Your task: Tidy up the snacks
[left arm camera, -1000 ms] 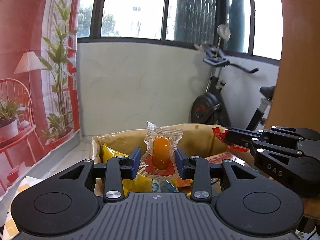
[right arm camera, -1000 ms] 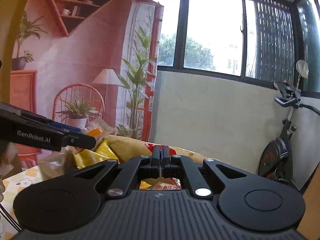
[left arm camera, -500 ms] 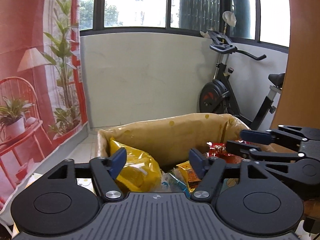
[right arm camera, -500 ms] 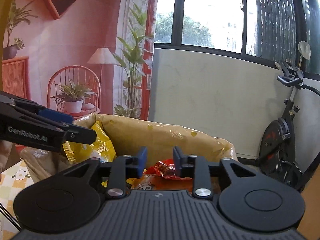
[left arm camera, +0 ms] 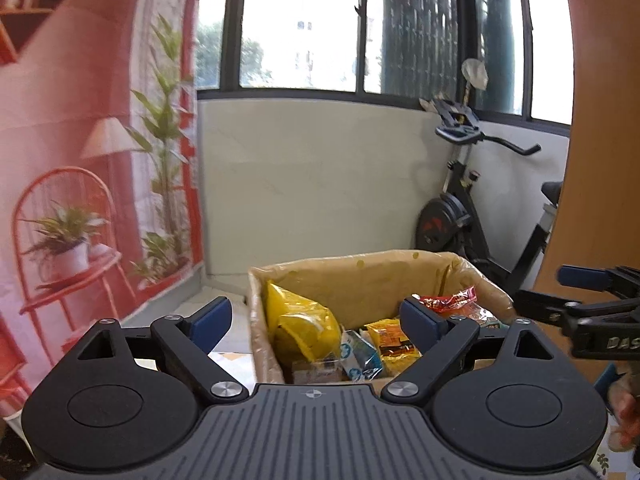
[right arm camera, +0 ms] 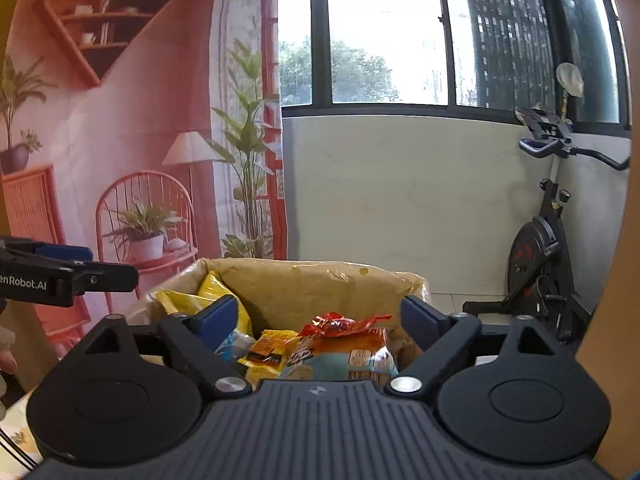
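We find left gripper (left arm camera: 316,316) and right gripper (right arm camera: 318,318) jaws spread wide, just been opening, nothing between. Snacks (left arm camera: 302,326) lie inside lined cardboard box (left arm camera: 376,272), below both grippers.

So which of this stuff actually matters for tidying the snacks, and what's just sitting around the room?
Part of the job:
- cardboard box
- yellow bag
- red wrapper
- blue-and-white packet
- left tongs, open, nothing between them
- right tongs, open, nothing between them

Just lying about:
- exercise bike
- printed backdrop
- window
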A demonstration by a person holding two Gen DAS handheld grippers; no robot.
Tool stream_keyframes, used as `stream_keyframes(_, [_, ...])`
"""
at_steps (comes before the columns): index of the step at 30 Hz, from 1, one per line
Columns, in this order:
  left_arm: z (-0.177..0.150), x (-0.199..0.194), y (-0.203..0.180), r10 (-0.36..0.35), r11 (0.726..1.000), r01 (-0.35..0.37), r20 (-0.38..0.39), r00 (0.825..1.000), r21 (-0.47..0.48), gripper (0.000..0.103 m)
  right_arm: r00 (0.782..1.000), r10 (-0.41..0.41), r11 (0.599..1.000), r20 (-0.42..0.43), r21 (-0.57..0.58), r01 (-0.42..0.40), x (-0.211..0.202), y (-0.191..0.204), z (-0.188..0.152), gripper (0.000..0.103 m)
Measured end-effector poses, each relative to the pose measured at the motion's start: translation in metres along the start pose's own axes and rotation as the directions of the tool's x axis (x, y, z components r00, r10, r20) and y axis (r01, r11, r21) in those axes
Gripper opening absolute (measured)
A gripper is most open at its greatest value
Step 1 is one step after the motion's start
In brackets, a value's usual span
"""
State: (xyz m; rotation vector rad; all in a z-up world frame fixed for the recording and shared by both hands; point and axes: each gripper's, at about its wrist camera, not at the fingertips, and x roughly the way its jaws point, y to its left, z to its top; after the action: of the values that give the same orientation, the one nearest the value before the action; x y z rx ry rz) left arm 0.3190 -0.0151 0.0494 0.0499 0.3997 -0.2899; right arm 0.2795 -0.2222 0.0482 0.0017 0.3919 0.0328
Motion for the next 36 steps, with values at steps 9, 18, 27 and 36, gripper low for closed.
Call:
stream_keyframes(9, [-0.013, -0.071, -0.007, 0.106, 0.994, -0.105, 0.041, 0.994, -0.024, 0.095, 0.998, -0.025, 0.998, 0.051, 0.061, 0.022, -0.082, 0.016, -0.004, 0.103])
stream_keyframes(18, [-0.036, -0.14, -0.012, 0.177, 0.984, -0.175, 0.063, 0.982, -0.034, 0.095, 0.998, -0.032, 0.996, 0.056, 0.089, 0.026, -0.149, 0.048, -0.023, 0.103])
stream_keyframes(27, [-0.048, -0.193, -0.007, 0.217, 0.974, -0.212, 0.067, 0.974, -0.085, 0.095, 0.997, -0.036, 0.996, 0.074, 0.083, 0.03, -0.196, 0.075, -0.037, 0.103])
stream_keyframes(36, [-0.049, -0.227, -0.001, 0.255, 0.965, -0.247, 0.096, 0.962, -0.088, 0.095, 0.993, -0.032, 0.996, 0.11, 0.082, 0.023, -0.231, 0.09, -0.034, 0.103])
